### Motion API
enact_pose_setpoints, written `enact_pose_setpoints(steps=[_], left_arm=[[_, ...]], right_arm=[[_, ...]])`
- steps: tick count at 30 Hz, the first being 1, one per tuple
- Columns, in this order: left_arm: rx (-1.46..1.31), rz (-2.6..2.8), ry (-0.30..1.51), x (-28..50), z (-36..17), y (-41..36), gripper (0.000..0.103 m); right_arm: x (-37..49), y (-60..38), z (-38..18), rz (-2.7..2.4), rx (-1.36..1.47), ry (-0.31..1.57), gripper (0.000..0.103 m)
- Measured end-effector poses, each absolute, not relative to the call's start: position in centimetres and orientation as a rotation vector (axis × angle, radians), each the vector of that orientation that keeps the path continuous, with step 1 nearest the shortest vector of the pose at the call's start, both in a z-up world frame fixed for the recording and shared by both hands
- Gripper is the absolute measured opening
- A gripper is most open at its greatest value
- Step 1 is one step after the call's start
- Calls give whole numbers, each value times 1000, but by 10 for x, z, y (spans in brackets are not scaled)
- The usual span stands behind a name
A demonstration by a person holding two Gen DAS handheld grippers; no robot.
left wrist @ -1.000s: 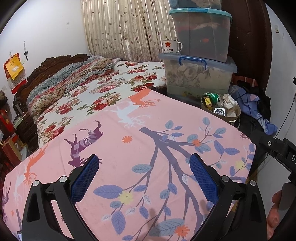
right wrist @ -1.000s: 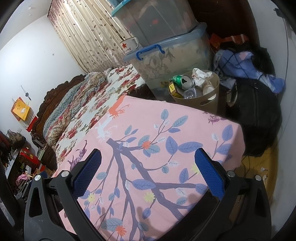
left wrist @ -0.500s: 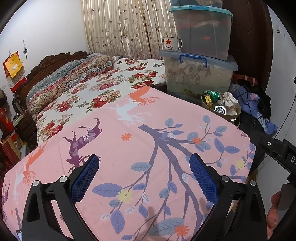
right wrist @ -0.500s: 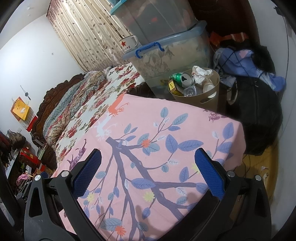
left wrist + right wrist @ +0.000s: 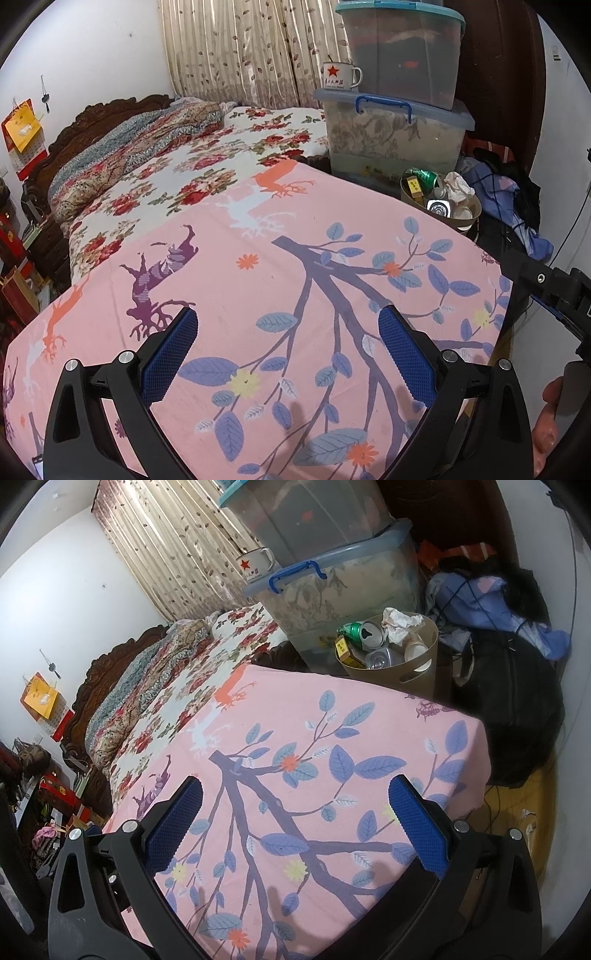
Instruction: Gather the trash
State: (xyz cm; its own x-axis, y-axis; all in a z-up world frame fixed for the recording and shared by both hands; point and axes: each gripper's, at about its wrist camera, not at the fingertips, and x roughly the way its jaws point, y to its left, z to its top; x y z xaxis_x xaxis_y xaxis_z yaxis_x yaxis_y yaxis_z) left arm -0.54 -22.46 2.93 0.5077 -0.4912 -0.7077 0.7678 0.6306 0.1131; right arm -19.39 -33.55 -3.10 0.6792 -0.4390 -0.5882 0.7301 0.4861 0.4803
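Pink tree-print sheet [image 5: 280, 280] across mid-frame, flowered bed [image 5: 207, 162] upper left. Left tongs [image 5: 288, 328] and right tongs [image 5: 295, 801] at bottom of frame, both spread wide, gripping nothing. Trash bin [image 5: 421, 668] at upper right, beyond the sheet's far edge, holding a green can [image 5: 360, 632], crumpled paper [image 5: 400, 622] and cups. Stacked plastic boxes [image 5: 395, 136] just behind it.
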Motion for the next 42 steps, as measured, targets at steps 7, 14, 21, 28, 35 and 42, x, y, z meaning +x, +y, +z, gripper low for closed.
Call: enact_pose_setpoints(steps=[7,14,21,28,35,42], left_arm=[[445,-786,702,-3,27,-224,94],[454,-786,703,-3,26,-225,94],[457,-786,702,-4,25,-225,94],[460,-787,706,-4,22,-224,94],[461,-786,712,-3,19,-224,94],[468,-794,716,-3,18,-223,94]], right_arm=[[-194,-336,-34,-737,784,422,100],[-194,-336,-34,-737,784,422,100],[-194,-336,-35,-738,785,424,100],[-194,-336,-36,-737,786,426,100],[-194,-332,-41,-736,785,429,100],[-193,-333,-40,-735,785,430,100]])
